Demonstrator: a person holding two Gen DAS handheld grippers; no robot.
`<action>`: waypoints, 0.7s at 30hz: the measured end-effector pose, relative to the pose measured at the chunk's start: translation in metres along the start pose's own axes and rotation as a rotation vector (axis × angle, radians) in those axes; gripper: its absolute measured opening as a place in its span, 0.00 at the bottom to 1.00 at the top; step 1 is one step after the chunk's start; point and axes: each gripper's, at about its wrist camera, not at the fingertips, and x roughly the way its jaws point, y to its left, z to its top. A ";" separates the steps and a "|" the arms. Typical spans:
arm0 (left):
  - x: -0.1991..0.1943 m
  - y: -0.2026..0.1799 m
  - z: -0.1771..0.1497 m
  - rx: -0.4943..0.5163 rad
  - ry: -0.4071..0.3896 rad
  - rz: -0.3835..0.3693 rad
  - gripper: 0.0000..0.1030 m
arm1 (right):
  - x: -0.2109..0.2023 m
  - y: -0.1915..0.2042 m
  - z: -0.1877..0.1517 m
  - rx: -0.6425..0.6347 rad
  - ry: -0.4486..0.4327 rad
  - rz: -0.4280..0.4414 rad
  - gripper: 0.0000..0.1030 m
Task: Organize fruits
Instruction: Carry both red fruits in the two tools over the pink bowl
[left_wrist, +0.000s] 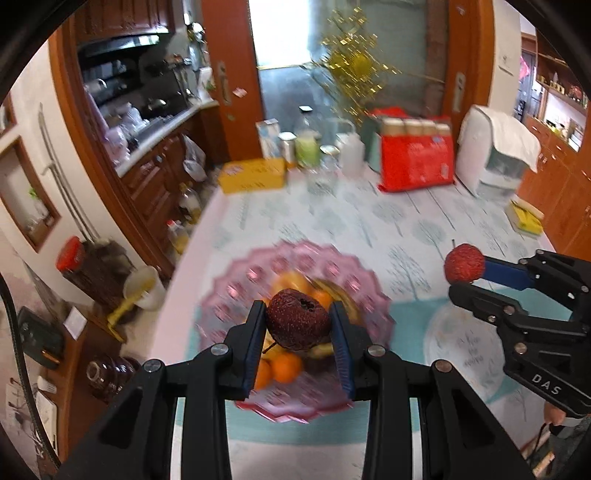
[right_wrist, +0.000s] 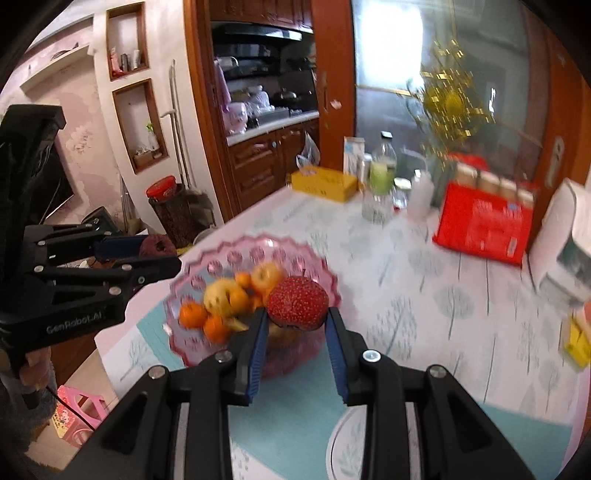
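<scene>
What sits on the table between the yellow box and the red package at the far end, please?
A cluster of bottles and jars, among them a clear bottle with green contents, stands between the yellow box and the red package; the right wrist view shows it best.

My left gripper (left_wrist: 298, 325) was squeezing a dark red fruit (left_wrist: 297, 319) between its blue pads (left_wrist: 341, 343). Under it I saw a pink bowl (left_wrist: 236, 284) on the table (left_wrist: 369, 221), with oranges (left_wrist: 286, 367) and yellow fruit inside, all a bit blurry. Off to the side, my right gripper (left_wrist: 466, 273) held a bright red bumpy fruit (left_wrist: 464, 263) with a little stem. At the far end of the table stood a yellow box (left_wrist: 253, 175), some bottles (left_wrist: 308, 144) and a red pack (left_wrist: 417, 162).
</scene>
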 end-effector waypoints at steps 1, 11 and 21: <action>0.000 0.005 0.005 -0.003 -0.007 0.010 0.32 | 0.002 0.002 0.008 -0.008 -0.009 -0.005 0.31; 0.050 0.050 0.030 -0.023 0.025 0.071 0.32 | 0.049 0.004 0.054 0.048 -0.010 -0.014 0.31; 0.137 0.058 0.010 -0.022 0.192 0.035 0.32 | 0.126 0.021 0.031 0.099 0.153 0.011 0.31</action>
